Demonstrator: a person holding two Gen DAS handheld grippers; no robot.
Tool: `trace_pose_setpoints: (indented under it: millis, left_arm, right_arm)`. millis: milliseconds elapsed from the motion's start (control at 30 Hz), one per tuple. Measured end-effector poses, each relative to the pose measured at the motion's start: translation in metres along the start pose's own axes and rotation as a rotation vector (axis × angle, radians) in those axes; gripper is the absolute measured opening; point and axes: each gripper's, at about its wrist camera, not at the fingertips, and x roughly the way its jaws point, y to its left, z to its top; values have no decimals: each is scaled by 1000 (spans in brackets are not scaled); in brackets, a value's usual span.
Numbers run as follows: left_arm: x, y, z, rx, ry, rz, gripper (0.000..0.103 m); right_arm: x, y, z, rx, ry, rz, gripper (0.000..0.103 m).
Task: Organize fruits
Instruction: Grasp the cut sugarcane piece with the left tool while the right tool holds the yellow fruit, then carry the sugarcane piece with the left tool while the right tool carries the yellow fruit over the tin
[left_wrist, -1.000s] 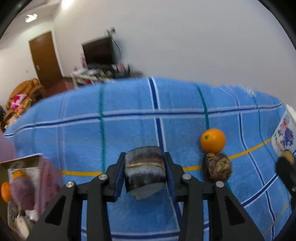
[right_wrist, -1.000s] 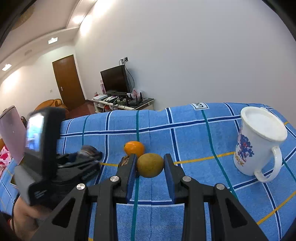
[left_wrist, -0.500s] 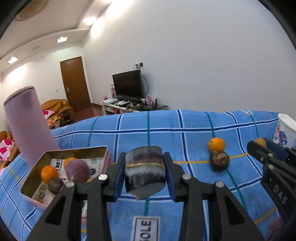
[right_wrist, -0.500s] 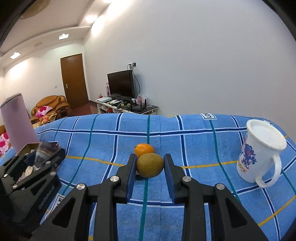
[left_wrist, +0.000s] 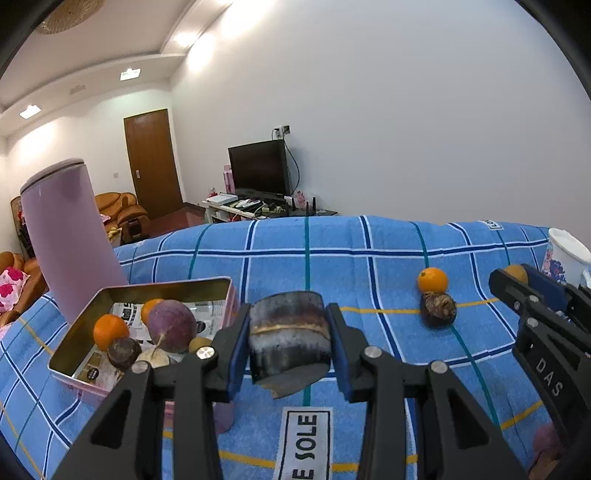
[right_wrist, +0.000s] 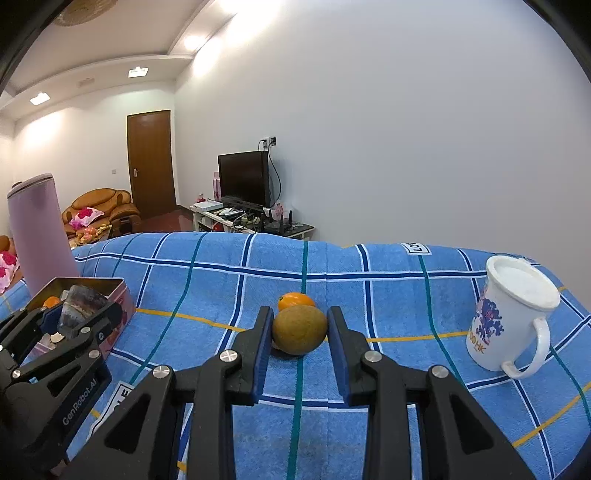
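A: What is the left gripper (left_wrist: 288, 343) holding?

B: A dark, stubby chunk (left_wrist: 289, 338) with a pale band across it, clamped between both pads. Its cut faces look up and down, the band runs level from pad to pad, and it hangs just right of the tin (left_wrist: 155, 290), above the blue checked cloth (left_wrist: 332, 258).

A: And the right gripper (right_wrist: 300, 345)?

B: Clamped on a round yellow-brown fruit (right_wrist: 300, 329), well right of the tin. It is too round to have a long axis.

A: What does the tin hold?

B: The left view looks down into it: two oranges, one big purple bulb (left_wrist: 171, 325), one small dark bulb, plus pale bits I cannot make out. The right view shows only its side wall and one speck of orange.

A: What lies loose on the cloth?

B: One orange (left_wrist: 432, 279) well right of the tin, with one dark bulb (left_wrist: 438, 309) touching it in front. In the right view the held fruit hides that bulb.

A: Anything else?

B: One white mug (right_wrist: 511, 314) far right of the tin, seen whole only in the right view, and one tall pink tumbler (left_wrist: 70, 236) just behind the tin.
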Motion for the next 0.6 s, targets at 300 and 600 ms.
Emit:
trace_pose_setpoints:
  millis: [300,600]
  left_arm:
    - [-5,2,-2,2,-1,-3,41]
    - [-9,6,-4,-7,5,-10,41]
  right_arm:
    - [-10,8,-4,-15,-14,1,32]
    - [-20,12,-8,-19,-22,-2,32]
